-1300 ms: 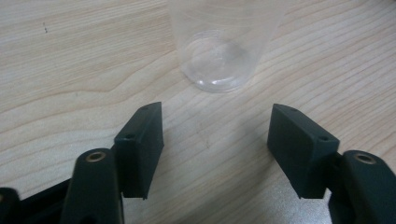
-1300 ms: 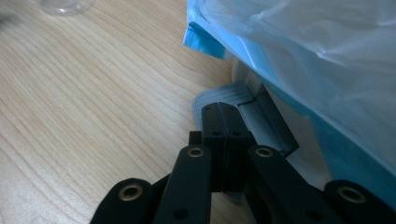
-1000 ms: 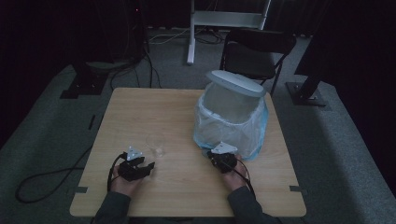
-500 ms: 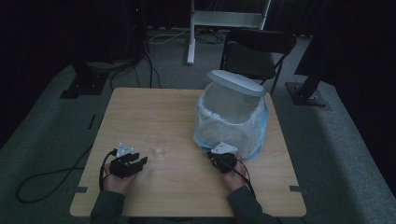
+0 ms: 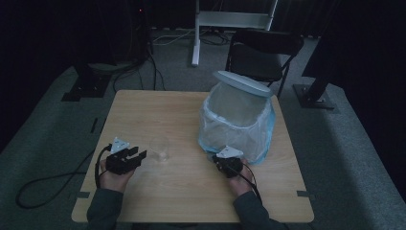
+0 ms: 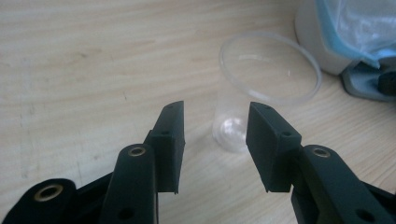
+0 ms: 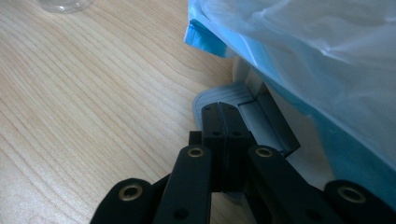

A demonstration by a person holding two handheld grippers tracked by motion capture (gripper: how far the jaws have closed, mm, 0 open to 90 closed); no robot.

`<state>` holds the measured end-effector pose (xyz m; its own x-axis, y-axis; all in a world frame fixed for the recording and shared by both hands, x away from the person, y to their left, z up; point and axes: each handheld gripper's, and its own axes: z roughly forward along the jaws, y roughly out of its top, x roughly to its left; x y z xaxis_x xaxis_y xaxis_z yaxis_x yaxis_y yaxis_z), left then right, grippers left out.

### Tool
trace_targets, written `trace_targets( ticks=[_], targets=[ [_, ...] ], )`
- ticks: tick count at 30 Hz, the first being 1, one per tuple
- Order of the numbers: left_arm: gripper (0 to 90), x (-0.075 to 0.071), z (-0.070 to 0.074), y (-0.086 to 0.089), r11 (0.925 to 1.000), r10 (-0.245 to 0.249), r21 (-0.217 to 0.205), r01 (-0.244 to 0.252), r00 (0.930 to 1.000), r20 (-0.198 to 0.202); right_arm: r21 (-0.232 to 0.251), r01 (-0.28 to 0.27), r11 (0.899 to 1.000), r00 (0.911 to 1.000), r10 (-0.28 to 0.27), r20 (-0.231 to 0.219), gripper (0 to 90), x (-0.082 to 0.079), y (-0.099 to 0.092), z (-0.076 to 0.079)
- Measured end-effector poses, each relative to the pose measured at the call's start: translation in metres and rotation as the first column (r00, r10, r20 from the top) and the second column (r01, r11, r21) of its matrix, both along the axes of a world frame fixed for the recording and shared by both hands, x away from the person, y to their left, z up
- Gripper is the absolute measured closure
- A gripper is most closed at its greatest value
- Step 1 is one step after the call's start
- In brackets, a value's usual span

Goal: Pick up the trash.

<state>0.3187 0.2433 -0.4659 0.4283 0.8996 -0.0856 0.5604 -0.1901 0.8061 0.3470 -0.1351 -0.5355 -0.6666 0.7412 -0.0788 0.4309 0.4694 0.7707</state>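
On the near side of the tabletop (image 5: 158, 110), the left gripper (image 5: 136, 155) sits at about eight o'clock, its fingers (image 6: 170, 135) apart after just closing partway, with nothing between them. The clear plastic cup (image 5: 161, 148) stands upright just beyond its fingertips, toward three o'clock of that gripper, untouched. At about five o'clock, the right gripper (image 5: 221, 162) has its fingers (image 7: 215, 126) pressed together, their tips resting on the grey pedal (image 7: 224, 100) at the foot of the white bin (image 5: 238, 120). The bin stands at two o'clock, lined with a blue-edged bag (image 7: 299, 42), its lid (image 5: 242, 83) raised.
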Motion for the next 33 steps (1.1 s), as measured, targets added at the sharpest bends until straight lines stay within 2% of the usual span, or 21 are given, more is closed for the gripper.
trace_targets(
  ticks=[7,19,31,33],
  targets=[
    [56.9,0.014,0.012,-0.006,0.9998,-0.018,-0.008,0.018,0.9998,0.009,0.001,-0.002,1.000,1.0000,0.002,0.001,90.0,0.000,0.000,0.000],
    [54.7,0.031,0.016,-0.017,0.9996,-0.027,0.002,0.027,0.9996,0.003,0.004,-0.001,1.000,1.0000,0.001,0.001,90.0,0.000,0.000,0.000],
    [52.9,0.046,0.017,-0.026,0.9987,-0.021,0.046,0.021,0.9997,-0.015,0.007,0.002,1.000,1.0000,-0.002,-0.001,90.0,0.000,0.000,0.000],
    [52.9,0.050,0.013,-0.029,0.9979,-0.023,0.060,0.025,0.9992,-0.032,0.007,0.002,1.000,1.0000,-0.002,-0.001,90.0,0.000,0.000,0.000]
  ],
)
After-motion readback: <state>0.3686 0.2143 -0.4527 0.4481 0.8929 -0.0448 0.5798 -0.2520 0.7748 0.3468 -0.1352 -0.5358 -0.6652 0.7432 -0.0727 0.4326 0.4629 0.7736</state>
